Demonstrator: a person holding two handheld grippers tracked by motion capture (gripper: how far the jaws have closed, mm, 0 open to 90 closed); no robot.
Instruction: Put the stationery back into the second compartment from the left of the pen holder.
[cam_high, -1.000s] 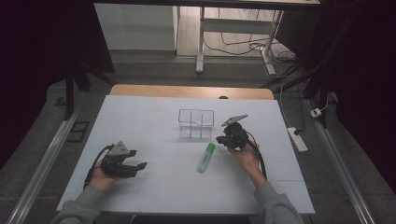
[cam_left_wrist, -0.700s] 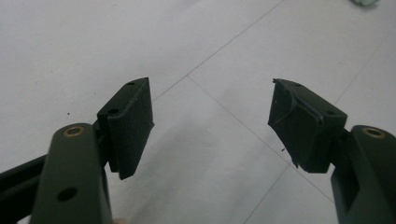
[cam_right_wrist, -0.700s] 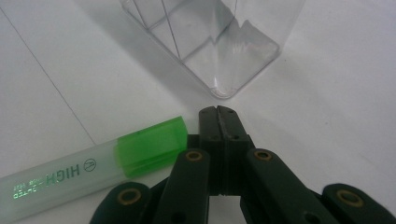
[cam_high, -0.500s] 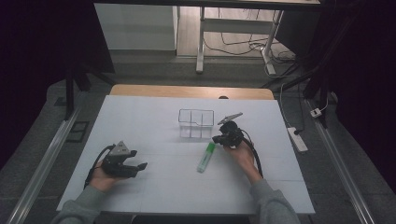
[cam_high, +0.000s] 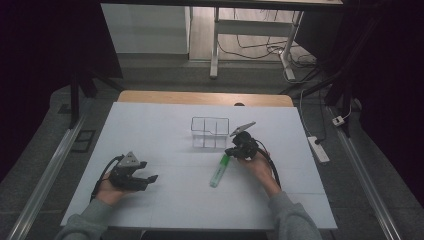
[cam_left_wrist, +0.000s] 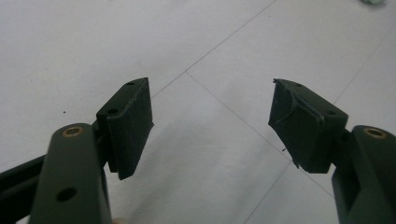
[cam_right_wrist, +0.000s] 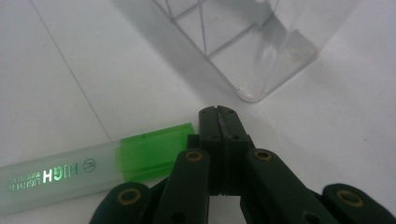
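My right tongs (cam_right_wrist: 218, 114) are pressed together, seemingly touching the green highlighter (cam_right_wrist: 93, 168) beside the clear organizer (cam_right_wrist: 261, 70); left tongs (cam_left_wrist: 212, 123) gape apart.

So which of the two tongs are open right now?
The left tongs, jaws wide apart over bare table; the right tongs are shut beside the green highlighter.

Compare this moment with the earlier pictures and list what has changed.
The right gripper, jaws shut and empty, has edged toward the green cap end of the highlighter and now sits against it. The highlighter, the clear divided box and the open left gripper stayed where they were.
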